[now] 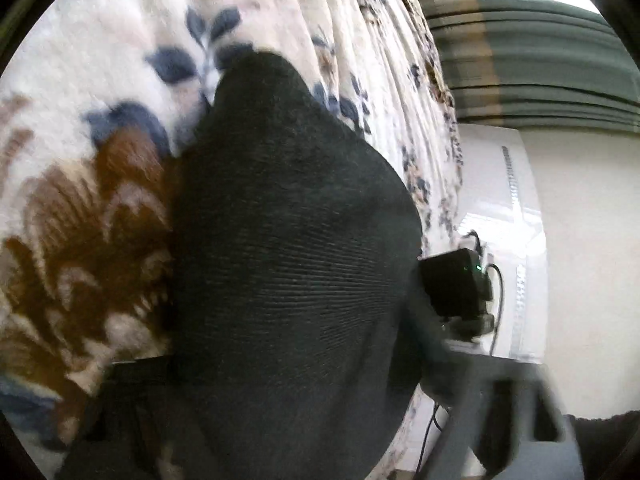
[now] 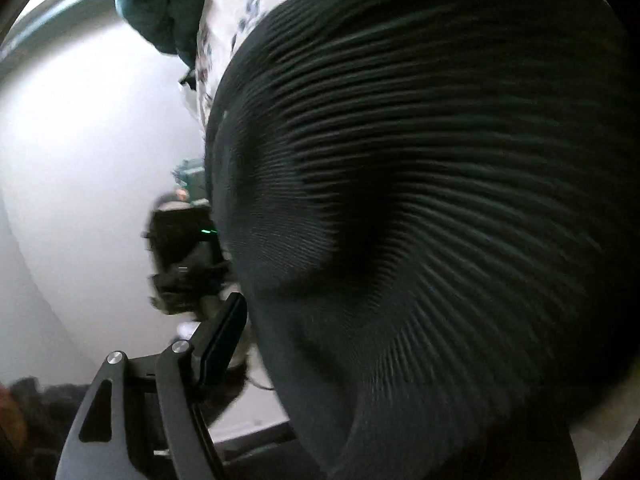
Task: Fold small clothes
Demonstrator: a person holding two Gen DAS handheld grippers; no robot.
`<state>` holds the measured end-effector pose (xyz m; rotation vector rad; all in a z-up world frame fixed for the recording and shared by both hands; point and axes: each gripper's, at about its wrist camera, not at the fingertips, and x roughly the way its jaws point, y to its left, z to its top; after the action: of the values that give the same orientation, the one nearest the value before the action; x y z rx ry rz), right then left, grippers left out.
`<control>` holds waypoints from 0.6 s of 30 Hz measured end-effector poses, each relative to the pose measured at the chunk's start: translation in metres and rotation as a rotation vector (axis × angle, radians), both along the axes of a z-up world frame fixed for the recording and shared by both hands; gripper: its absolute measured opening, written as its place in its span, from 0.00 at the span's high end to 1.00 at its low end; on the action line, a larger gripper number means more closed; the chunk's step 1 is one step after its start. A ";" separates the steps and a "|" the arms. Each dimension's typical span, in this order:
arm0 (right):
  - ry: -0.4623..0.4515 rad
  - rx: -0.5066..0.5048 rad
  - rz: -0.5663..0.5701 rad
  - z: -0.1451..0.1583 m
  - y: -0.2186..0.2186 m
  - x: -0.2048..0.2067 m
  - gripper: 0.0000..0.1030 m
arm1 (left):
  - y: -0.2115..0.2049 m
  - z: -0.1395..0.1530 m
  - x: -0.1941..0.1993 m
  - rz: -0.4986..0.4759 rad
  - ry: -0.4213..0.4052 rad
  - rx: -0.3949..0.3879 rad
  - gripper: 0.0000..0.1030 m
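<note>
Left wrist: one dark garment (ribbed)

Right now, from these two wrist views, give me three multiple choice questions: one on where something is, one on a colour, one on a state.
1. What does the dark ribbed garment lie against in the left wrist view?
A. a flowered blanket
B. a wooden floor
C. a metal tray

2. What colour are the leaf prints on the blanket above the garment?
A. bright red
B. dark blue
C. yellow

3. How does the garment look in the right wrist view?
A. laid flat and smooth
B. bunched, with ribs fanning from a dark hollow
C. hung on a hanger

Answers: 1 A, the blanket shows around it. 2 B, blue leaves sit above its tip. 3 B, the garment has ribs spreading from a shadowed fold.
</note>
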<state>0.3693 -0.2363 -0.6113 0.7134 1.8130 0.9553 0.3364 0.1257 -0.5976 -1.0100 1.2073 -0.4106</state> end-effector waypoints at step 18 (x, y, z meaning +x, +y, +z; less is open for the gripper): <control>-0.129 -0.065 -0.318 0.088 -0.031 0.075 0.76 | -0.003 0.083 0.145 -0.104 -0.075 0.032 0.73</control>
<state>0.4442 -0.2671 -0.5229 0.8495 1.5542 0.7116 0.4815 0.1232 -0.5143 -0.8997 1.1978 -0.5053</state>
